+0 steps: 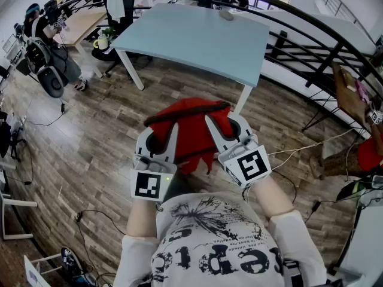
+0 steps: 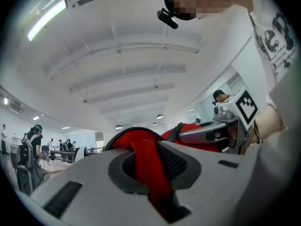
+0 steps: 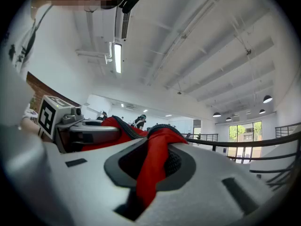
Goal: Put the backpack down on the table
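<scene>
A red backpack (image 1: 192, 131) with black trim hangs in the air between my two grippers, above the wood floor and in front of the light blue table (image 1: 197, 37). My left gripper (image 1: 160, 137) is shut on a red strap (image 2: 149, 166) at the pack's left side. At the pack's right side, my right gripper (image 1: 222, 133) is shut on a red fold of fabric (image 3: 155, 166). In each gripper view the other gripper, the right gripper (image 2: 225, 126) or the left gripper (image 3: 70, 126), shows beside the pack's top. The pack's lower part is hidden behind the grippers.
A black railing (image 1: 311, 34) curves behind the table and along its right. Office chairs (image 1: 119, 5), a wooden desk (image 1: 81, 23) and a seated person (image 1: 45, 37) are at the far left. Cables (image 1: 293, 157) lie on the floor. A small grey object (image 1: 226, 15) sits at the table's far edge.
</scene>
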Demonstrator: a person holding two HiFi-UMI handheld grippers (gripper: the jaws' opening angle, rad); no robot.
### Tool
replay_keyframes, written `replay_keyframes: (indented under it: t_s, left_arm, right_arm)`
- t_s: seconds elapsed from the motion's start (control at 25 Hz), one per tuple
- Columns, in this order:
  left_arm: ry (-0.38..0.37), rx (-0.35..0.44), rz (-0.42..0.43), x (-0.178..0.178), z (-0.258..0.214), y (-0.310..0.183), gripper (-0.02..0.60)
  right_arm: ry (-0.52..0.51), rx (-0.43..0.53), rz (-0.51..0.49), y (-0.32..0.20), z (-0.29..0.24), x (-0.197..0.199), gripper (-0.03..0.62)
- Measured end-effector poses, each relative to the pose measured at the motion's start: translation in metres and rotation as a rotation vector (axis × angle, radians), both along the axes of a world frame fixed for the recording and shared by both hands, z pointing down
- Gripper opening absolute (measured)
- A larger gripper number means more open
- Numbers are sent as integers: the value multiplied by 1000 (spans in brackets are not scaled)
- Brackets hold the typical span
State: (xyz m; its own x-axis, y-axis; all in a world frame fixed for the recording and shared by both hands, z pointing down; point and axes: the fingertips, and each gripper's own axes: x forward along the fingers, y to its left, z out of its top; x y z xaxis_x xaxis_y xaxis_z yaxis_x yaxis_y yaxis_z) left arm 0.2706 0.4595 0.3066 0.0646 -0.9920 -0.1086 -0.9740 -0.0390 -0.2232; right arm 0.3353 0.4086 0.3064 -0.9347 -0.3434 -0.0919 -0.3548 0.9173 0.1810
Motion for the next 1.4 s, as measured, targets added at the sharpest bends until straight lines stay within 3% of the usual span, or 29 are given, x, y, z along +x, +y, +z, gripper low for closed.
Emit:
replay_keyframes:
  t_s: [0.64,1.04,1.4]
  left_arm:
    - [26,-6,15,-30,15,-9,52]
    - [23,-13,15,-125,15,-87,52]
    - [5,-12,94,-238,10,-208,53]
  right_arm:
    - [2,-13,18,-10,16,-29,32]
    - [10,-43,11,-89,18,-125,34]
    - [-16,3,114,-205,14,-234,32]
